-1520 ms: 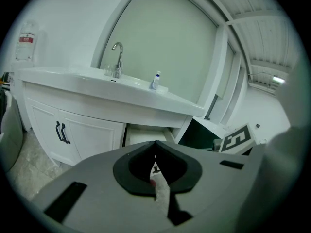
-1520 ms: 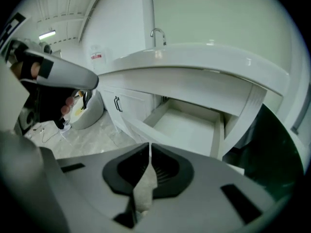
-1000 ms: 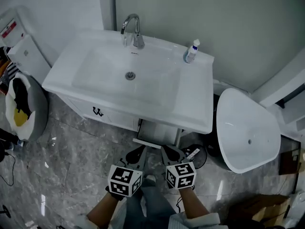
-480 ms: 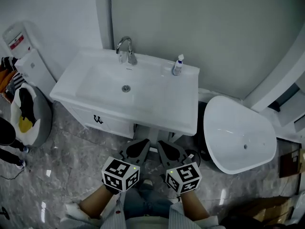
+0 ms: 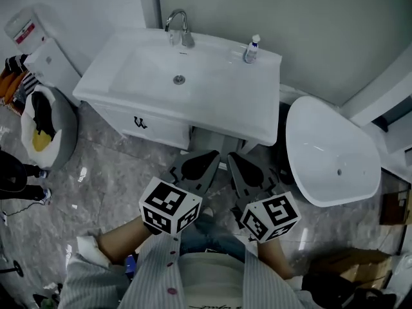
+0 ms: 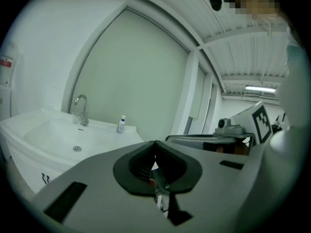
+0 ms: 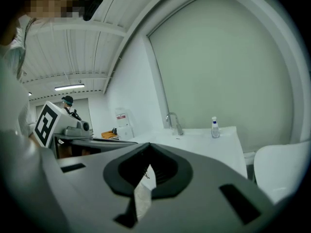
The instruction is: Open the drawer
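Observation:
The white vanity (image 5: 257, 118) stands ahead of me, seen from above, with its basin, tap (image 5: 179, 28) and a small bottle (image 5: 251, 49). Its left drawer front (image 5: 158, 131) carries a black handle (image 5: 137, 122) and looks pushed in. A pale ledge (image 5: 215, 140) pokes out under the counter's right half; what it is I cannot tell. My left gripper (image 5: 212, 154) (image 6: 155, 143) and right gripper (image 5: 233, 156) (image 7: 148, 145) hover side by side short of the vanity, both shut and empty, touching nothing.
A white oval tub (image 5: 331, 153) lies on the floor to the right of the vanity. A grey bag with yellow inside (image 5: 42, 134) and a water dispenser (image 5: 38, 50) stand at the left. Marble floor (image 5: 116, 172) lies between me and the cabinet.
Both grippers have risen toward the head camera and look larger. The vanity has shifted in view as the head moved. The pale ledge is more hidden behind the jaws.

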The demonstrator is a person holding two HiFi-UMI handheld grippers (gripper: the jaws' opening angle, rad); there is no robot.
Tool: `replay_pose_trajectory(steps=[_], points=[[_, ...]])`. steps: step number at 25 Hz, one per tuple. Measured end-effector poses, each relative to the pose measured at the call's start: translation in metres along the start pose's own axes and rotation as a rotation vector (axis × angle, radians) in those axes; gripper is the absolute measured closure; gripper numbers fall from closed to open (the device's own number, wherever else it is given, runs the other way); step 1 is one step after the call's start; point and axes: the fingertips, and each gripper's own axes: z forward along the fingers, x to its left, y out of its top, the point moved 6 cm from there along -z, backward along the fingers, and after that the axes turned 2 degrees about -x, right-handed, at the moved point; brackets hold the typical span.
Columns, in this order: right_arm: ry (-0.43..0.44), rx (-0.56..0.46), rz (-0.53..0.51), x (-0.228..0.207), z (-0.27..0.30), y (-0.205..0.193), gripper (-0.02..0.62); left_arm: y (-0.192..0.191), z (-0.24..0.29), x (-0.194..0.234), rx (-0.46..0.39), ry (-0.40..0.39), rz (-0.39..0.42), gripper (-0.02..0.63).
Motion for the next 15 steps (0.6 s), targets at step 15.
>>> replay_pose_trajectory(steps=[15], points=[[0.006, 0.051, 0.011, 0.0013, 0.0045, -0.01, 0.586, -0.0058, -0.0024, 0.008, 0.029, -0.022, 0.007, 0.591]])
